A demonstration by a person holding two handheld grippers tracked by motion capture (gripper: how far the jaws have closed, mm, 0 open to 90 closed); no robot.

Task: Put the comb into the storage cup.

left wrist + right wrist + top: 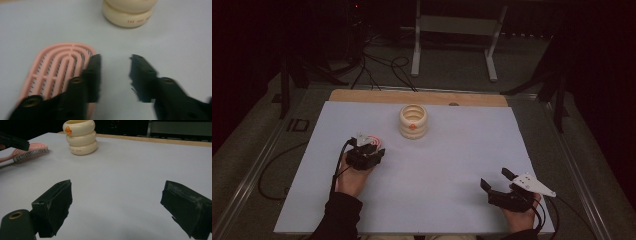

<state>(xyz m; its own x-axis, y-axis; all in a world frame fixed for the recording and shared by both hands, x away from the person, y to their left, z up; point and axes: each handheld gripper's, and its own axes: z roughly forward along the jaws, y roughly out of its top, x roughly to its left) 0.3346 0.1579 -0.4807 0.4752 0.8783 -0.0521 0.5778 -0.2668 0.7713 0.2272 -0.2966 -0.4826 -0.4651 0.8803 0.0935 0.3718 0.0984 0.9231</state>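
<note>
There is one pink hairbrush [58, 68] on the white table [452, 165]. It lies flat on the left side, with its bristles facing down. In the right gripper view you can see the bristles [31, 153] pointing at the table.

There are two grippers, one in each hand. The left gripper [115, 75] is right over the brush. Its two black jaws are apart, with a gap between them. Bare table shows in that gap. The brush is just beside the left jaw, and partly under it, not between the two. The pads do not press on it, so the brush is not held.

The right gripper [496, 179] is on the near right side of the table, well apart from the brush. Its two jaws are wide apart too, and nothing is between them.

There is one cream cup [413, 121] on the far middle of the table. It looks like three fat rings stacked up. It has one small orange picture [68, 130] on it. It stands upright, a little way past the brush.
</note>
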